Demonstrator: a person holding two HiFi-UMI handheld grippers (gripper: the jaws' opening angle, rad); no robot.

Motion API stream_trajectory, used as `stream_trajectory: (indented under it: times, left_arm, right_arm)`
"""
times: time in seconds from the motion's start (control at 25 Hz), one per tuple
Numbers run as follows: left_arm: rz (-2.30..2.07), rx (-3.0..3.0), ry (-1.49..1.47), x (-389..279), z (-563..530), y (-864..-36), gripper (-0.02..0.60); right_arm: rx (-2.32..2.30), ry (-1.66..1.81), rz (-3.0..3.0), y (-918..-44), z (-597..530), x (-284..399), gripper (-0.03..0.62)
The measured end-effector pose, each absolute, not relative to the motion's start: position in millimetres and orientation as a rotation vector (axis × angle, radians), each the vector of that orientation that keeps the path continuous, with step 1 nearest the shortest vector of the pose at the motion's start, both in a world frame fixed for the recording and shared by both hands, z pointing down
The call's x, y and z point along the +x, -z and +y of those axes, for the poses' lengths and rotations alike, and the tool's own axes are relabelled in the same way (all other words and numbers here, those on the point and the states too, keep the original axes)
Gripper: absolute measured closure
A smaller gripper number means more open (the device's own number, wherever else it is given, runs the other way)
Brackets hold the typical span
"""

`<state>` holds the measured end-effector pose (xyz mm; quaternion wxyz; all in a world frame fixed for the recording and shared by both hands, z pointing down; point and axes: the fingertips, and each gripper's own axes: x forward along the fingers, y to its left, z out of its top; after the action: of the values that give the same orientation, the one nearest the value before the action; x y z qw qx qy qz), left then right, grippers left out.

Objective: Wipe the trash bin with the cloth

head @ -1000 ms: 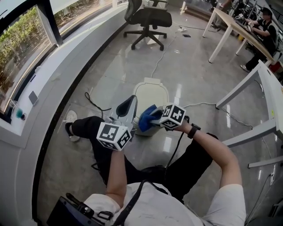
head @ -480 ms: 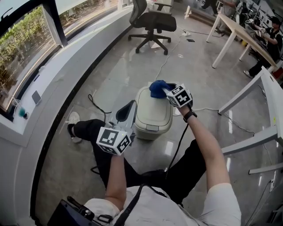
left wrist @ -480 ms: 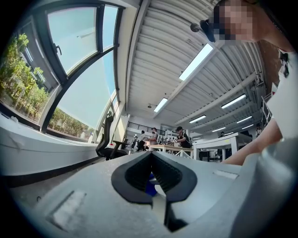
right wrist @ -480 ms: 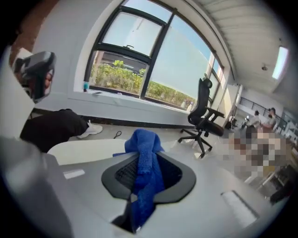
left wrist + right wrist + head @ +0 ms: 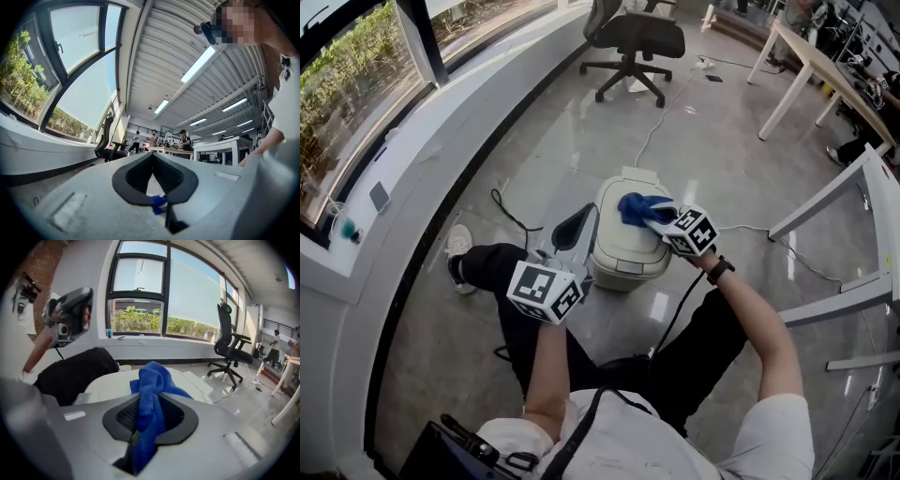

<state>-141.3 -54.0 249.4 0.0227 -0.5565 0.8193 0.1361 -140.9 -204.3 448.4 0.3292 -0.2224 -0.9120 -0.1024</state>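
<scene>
A cream trash bin (image 5: 623, 246) with a closed lid stands on the floor in front of the person's knees. A blue cloth (image 5: 637, 207) lies bunched on the lid's far right part. My right gripper (image 5: 657, 217) is shut on the cloth and holds it down on the lid. In the right gripper view the cloth (image 5: 152, 380) hangs out between the jaws of the right gripper (image 5: 149, 398) over the pale lid (image 5: 108, 385). My left gripper (image 5: 572, 223) is shut on nothing, just left of the bin. The left gripper (image 5: 151, 155) points up toward the ceiling.
A black office chair (image 5: 633, 37) stands further back. White table frames (image 5: 825, 202) close off the right side. Cables (image 5: 511, 214) run over the glossy floor by the bin. A curved white sill (image 5: 394, 187) lines the left. The person's black trouser leg (image 5: 492, 265) lies left of the bin.
My right gripper carried the cloth from the bin's near front up to the lid's far edge, then drew it back toward the lid's middle. The left gripper barely moved.
</scene>
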Motion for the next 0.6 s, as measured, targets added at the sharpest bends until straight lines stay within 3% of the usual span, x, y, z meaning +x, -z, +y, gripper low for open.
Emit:
stream_trajectory:
  times: [0.32, 0.6]
  left_arm:
    - [2.505, -1.883, -0.311, -125.8, -95.5, -264.5, 0.581]
    - [2.483, -1.902, -0.266, -111.1, -103.4, -249.3, 0.581]
  right_arm:
    - [-0.707, 0.094, -2.406, -428.1, -138.8, -73.2, 0.533]
    - [-0.112, 0.064, -2.837, -326.7, -210.3, -50.4, 0.530]
